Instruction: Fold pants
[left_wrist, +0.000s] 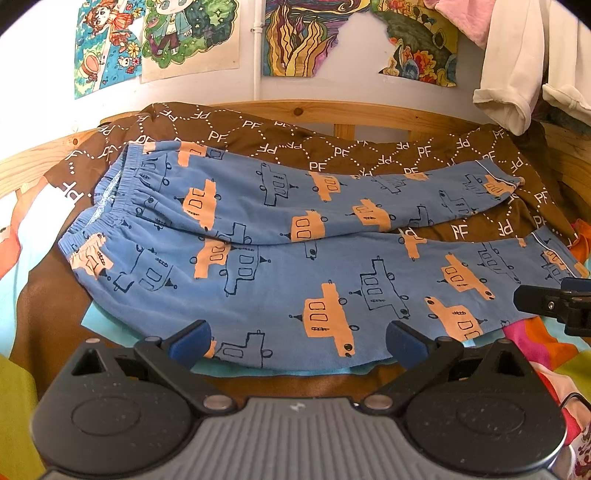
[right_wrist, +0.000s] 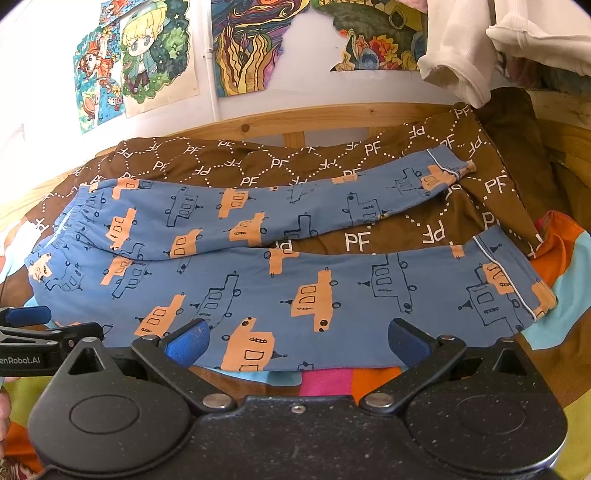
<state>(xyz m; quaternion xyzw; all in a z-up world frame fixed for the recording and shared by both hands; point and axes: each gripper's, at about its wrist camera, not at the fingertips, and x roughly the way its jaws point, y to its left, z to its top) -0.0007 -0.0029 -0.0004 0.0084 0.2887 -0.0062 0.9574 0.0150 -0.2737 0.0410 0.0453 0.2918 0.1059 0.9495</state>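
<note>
Both grippers, left (left_wrist: 299, 345) and right (right_wrist: 299, 345), gape wide and hold nothing, side by side. Just ahead of their blue fingertips (right_wrist: 189, 343) lie the blue pyjama pants (left_wrist: 280, 266) with orange bus prints, spread flat, legs splayed apart, on a brown "PF" blanket (right_wrist: 351, 240), waistband to the left.

Brown PF-print blanket (left_wrist: 369, 147), wooden bedframe (left_wrist: 295, 109), wall drawings (left_wrist: 192, 37), hanging white garment (left_wrist: 517, 62).

Hidden and cut-off parts around the blue car-print cotton pants (left_wrist: 280, 236)

Their near hem runs behind the left gripper (left_wrist: 299, 345) and the right gripper (right_wrist: 299, 343); beyond them, the hanging white garment (right_wrist: 461, 48) and colourful paper drawings (left_wrist: 159, 33) are cut by the top edge.
</note>
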